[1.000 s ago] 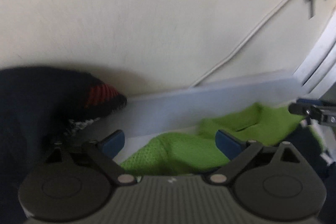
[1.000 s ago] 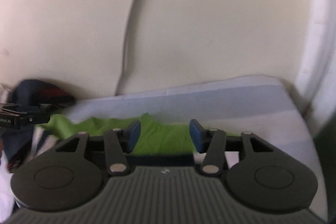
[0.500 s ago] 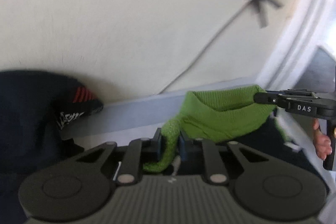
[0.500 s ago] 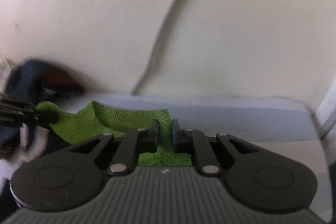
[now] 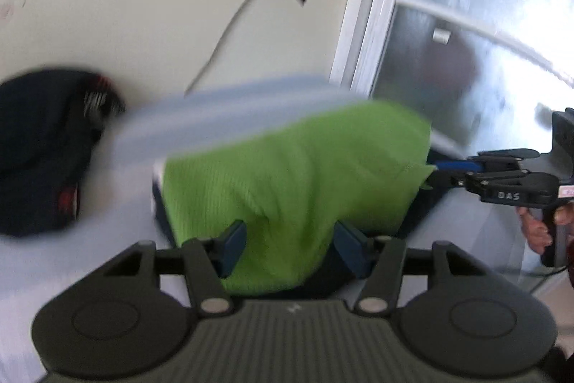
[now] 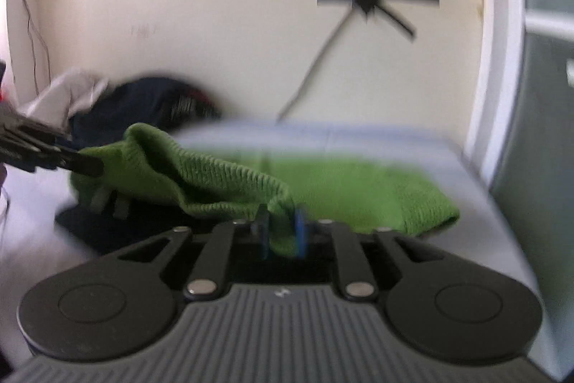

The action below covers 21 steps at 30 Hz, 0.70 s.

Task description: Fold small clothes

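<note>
A small green knit garment hangs between my two grippers above a pale blue-grey surface. My left gripper has its jaws wide apart, with the green knit draped between the blue pads. My right gripper is shut on a fold of the green garment at its ribbed edge. In the left wrist view the right gripper pinches the garment's right corner. In the right wrist view the left gripper touches the garment's left end.
A dark navy garment with red and white print is heaped at the left by the wall. A white cloth lies beside it. Another dark cloth lies under the green one. A door frame and frosted glass stand at the right.
My left gripper has opened from shut on the green knit. Both grippers have lifted and the garment now spreads wider between them. The right gripper stays shut on it.
</note>
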Available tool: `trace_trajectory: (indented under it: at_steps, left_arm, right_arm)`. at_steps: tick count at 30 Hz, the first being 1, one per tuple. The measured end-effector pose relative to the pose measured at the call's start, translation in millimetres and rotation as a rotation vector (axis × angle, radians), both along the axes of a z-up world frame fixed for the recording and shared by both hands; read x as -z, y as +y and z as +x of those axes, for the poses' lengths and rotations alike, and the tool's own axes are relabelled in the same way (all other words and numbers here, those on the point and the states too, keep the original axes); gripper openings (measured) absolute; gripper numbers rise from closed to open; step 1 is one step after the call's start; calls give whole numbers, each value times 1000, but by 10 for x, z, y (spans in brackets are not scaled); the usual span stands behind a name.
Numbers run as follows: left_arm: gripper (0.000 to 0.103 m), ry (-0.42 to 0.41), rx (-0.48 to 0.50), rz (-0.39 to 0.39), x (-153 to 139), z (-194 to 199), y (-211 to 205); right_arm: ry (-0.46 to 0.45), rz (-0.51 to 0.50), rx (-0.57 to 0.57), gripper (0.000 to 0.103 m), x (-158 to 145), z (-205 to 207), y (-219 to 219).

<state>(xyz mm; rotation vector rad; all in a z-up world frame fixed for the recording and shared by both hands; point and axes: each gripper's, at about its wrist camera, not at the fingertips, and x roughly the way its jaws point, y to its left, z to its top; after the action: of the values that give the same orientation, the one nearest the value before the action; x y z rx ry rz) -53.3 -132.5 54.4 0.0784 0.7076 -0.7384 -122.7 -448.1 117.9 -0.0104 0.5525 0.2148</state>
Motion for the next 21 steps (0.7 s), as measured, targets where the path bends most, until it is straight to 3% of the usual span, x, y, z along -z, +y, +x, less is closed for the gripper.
trace_trajectory:
  at_steps: [3, 6, 8, 10, 12, 13, 15, 16, 17, 19, 21]
  left_arm:
    - [55, 80, -49, -79, 41, 46, 224]
    - [61, 92, -143, -192, -88, 140, 509]
    - [83, 114, -235, -236, -141, 311, 603]
    - [85, 145, -289, -266, -125, 524, 626]
    - [85, 202, -298, -280, -64, 754, 572]
    - [84, 220, -295, -279, -31, 857, 529]
    - [66, 223, -286, -245, 32, 1027, 352]
    - [33, 222, -278, -217, 56, 1084, 261]
    - [10, 216, -282, -173, 80, 1160, 166]
    - [10, 159, -319, -128, 92, 1273, 112]
    - [10, 160, -368, -137, 122, 1415, 184]
  right_arm:
    - [76, 75, 47, 26, 211, -124, -89]
    - [30, 167, 119, 27, 70, -242, -323]
    - [-19, 213, 162, 30, -76, -240, -446]
    - [-57, 197, 201, 34, -203, -180, -483]
    - [-100, 134, 255, 58, -230, -39, -522]
    - [-109, 120, 288, 63, -207, 37, -595]
    - [-83, 113, 356, 68, -85, 262, -703]
    - [-40, 107, 393, 68, 3, 413, -785]
    - [6, 115, 415, 66, 85, 510, -866]
    - [104, 195, 397, 9, 228, 628, -957]
    - [48, 223, 402, 10, 182, 507, -905]
